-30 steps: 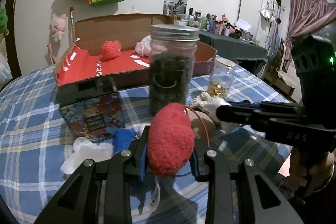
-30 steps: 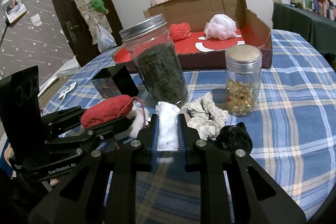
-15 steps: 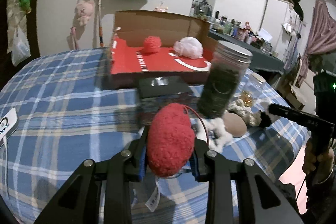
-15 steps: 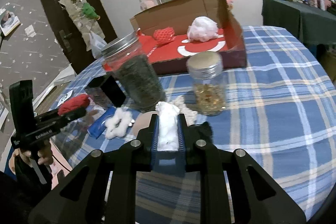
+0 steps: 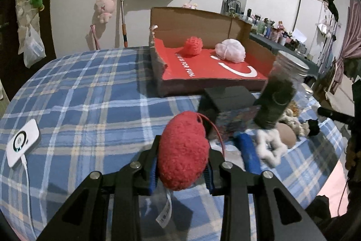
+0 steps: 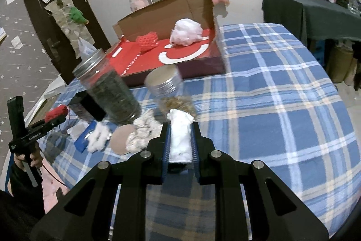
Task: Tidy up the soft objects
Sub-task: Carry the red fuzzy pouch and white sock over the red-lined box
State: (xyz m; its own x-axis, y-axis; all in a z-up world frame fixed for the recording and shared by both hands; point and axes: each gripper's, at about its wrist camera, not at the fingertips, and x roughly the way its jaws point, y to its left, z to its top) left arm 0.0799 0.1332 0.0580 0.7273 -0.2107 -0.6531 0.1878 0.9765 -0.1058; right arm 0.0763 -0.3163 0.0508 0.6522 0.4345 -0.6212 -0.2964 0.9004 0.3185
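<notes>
My left gripper (image 5: 182, 171) is shut on a fuzzy red plush (image 5: 183, 150) with a red loop and a white tag, held above the plaid tablecloth. My right gripper (image 6: 180, 146) is shut on a white cotton wad (image 6: 180, 137). An open cardboard box with a red floor (image 5: 209, 69) stands at the back of the table; a red knitted ball (image 5: 193, 46) and a pale pink fluffy ball (image 5: 230, 50) lie in it. The same box (image 6: 171, 55) shows in the right wrist view, and the left gripper with its red plush (image 6: 56, 113) appears at far left.
A tall jar of dark leaves (image 6: 108, 92) and a small jar of yellow bits (image 6: 171, 92) stand before the box. Around them lie a black box (image 5: 227, 96), a blue cloth (image 5: 248, 150), white fluffy pieces (image 6: 144, 132), a tan round pad (image 6: 123, 139). A white device (image 5: 22, 141) lies left.
Both grippers have swung sideways with their loads. In the left view the box and jar shifted right and a white device came in; in the right view the jars slid left and lower.
</notes>
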